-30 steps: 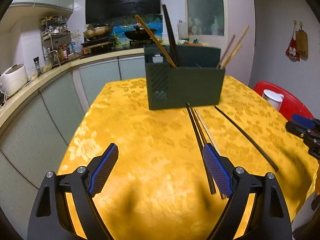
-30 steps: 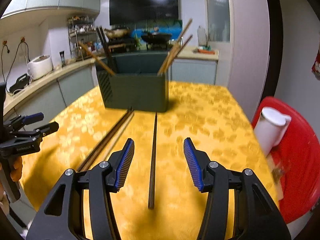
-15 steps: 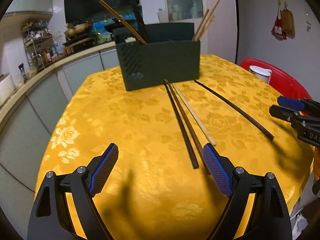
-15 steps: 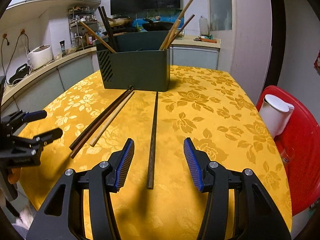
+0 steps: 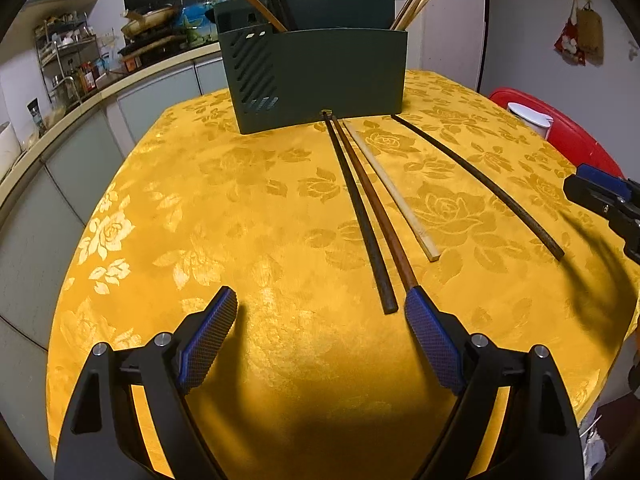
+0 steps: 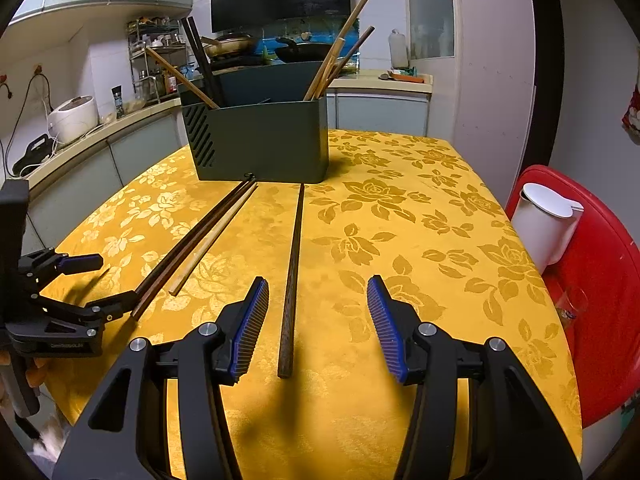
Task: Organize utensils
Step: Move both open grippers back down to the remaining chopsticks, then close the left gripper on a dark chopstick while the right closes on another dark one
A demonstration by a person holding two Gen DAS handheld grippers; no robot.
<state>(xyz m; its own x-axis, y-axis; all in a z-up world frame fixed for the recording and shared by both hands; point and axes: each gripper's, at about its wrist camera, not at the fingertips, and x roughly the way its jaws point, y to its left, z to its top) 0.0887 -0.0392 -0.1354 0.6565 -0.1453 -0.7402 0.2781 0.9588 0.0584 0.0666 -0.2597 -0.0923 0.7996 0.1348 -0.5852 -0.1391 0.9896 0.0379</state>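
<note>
A dark green utensil holder (image 5: 312,76) stands at the far side of the yellow table, with chopsticks leaning out of both ends. In front of it lie a dark chopstick (image 5: 362,216), a brown one (image 5: 380,216) and a pale one (image 5: 394,194) side by side. A black chopstick (image 5: 478,178) lies apart to the right. My left gripper (image 5: 320,312) is open, low over the cloth, its right finger at the brown chopstick's near end. My right gripper (image 6: 318,292) is open, with the lone chopstick (image 6: 293,276) running between its fingers, untouched. The left gripper (image 6: 100,282) shows at the left.
A red round stool (image 6: 600,280) with a white lidded jug (image 6: 544,228) stands off the table's right edge. A kitchen counter (image 5: 100,92) with cabinets runs along the left. The table's near edge lies just below both grippers.
My left gripper has sunk toward the cloth and tipped down, coming close to the near ends of the three chopsticks. The right gripper has stayed where it was.
</note>
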